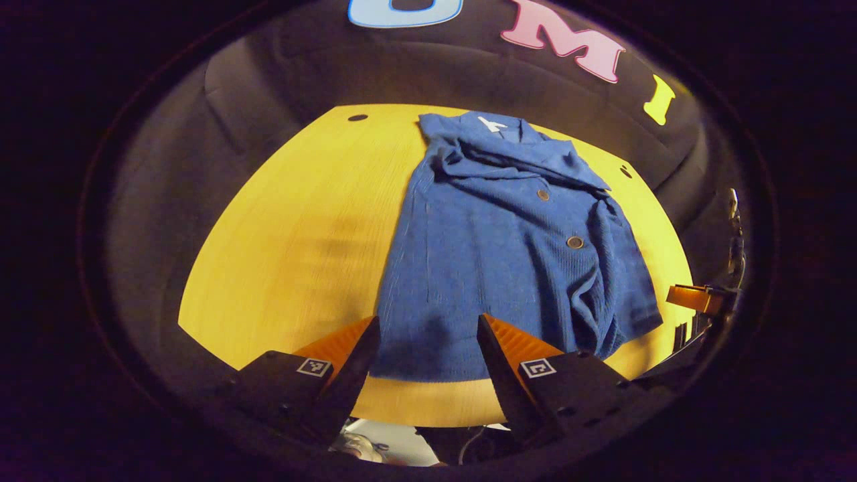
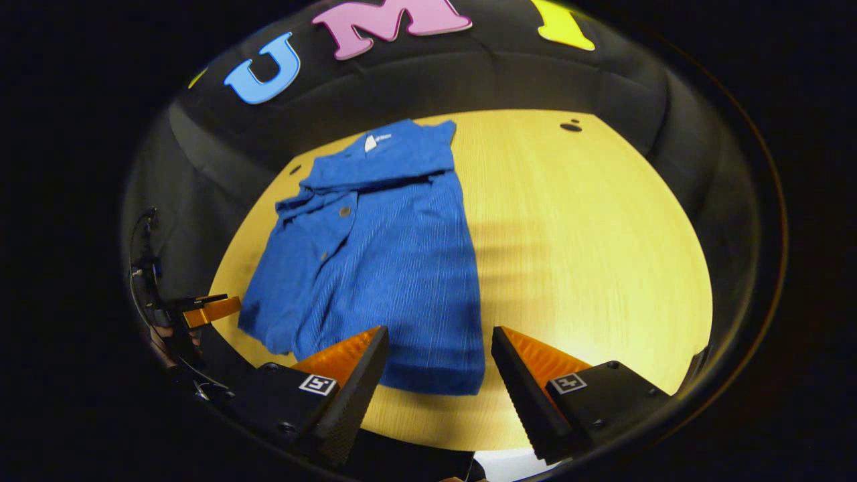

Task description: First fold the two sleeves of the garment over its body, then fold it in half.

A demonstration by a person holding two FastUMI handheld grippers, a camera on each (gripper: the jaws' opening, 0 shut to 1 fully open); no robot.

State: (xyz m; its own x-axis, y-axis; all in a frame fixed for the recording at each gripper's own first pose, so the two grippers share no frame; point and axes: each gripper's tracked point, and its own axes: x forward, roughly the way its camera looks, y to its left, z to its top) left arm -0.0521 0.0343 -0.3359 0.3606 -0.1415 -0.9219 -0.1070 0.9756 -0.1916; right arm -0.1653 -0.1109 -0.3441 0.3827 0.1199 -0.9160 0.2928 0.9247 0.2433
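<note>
1. Nearest in the left gripper view, the left gripper (image 1: pixel 428 335) hangs above the near hem of the garment with its jaws spread wide, holding nothing. Each finger mount carries a small square black-and-white marker; it bears no readable writing.
2. In the right gripper view, the right gripper (image 2: pixel 438 345) also has its jaws wide apart and empty, poised over the garment's near right corner and the bare table beside it.
3. The blue button-up shirt (image 1: pixel 495 254) lies flat on the table, collar at the far end, hem toward the grippers. Both sleeves are folded in over the body, leaving a long narrow shape with rumpled folds along one side. Two round buttons (image 1: pixel 574 242) show on the front.
4. A small white neck label (image 2: pixel 370 142) sits inside the collar; any print on it is too small to read.
5. The round wooden table (image 2: pixel 589 254) is pale yellow, with dark holes (image 2: pixel 571 126) near its far edge.
6. Beyond the table, black cloth (image 1: pixel 301 73) forms the booth's wall.
</note>
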